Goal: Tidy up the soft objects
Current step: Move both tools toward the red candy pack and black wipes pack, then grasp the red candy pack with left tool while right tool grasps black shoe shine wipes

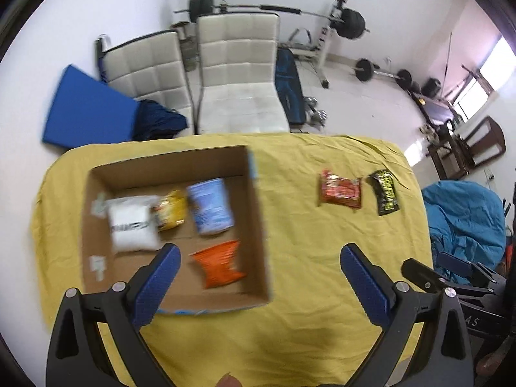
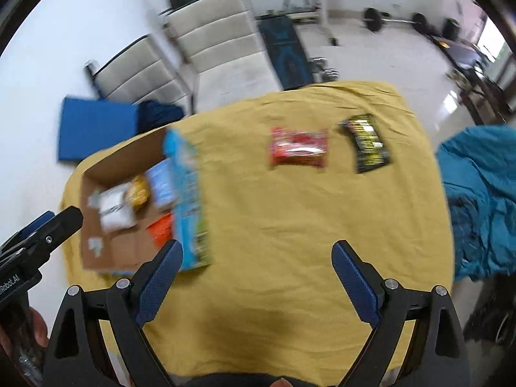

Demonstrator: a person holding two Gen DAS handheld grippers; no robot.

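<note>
An open cardboard box (image 1: pixel 96 174) sits on the yellow cloth (image 1: pixel 306 290) at the left. In it lie a white packet (image 1: pixel 132 225), a yellow packet (image 1: pixel 169 214), a blue-white pouch (image 1: pixel 211 206) and an orange packet (image 1: pixel 219 266). A red packet (image 1: pixel 340 193) and a black-yellow packet (image 1: pixel 385 196) lie on the cloth to the right. My left gripper (image 1: pixel 259 254) is open and empty above the box's near right corner. My right gripper (image 2: pixel 258 251) is open and empty over the cloth, with the red packet (image 2: pixel 298 150) and the black-yellow packet (image 2: pixel 367 143) ahead of it.
Two white padded chairs (image 1: pixel 238 74) stand behind the table. A blue mat (image 1: pixel 87 109) leans at the left. A teal beanbag (image 1: pixel 464 219) sits at the right table edge. Weight bench and barbells (image 1: pixel 351 22) stand further back.
</note>
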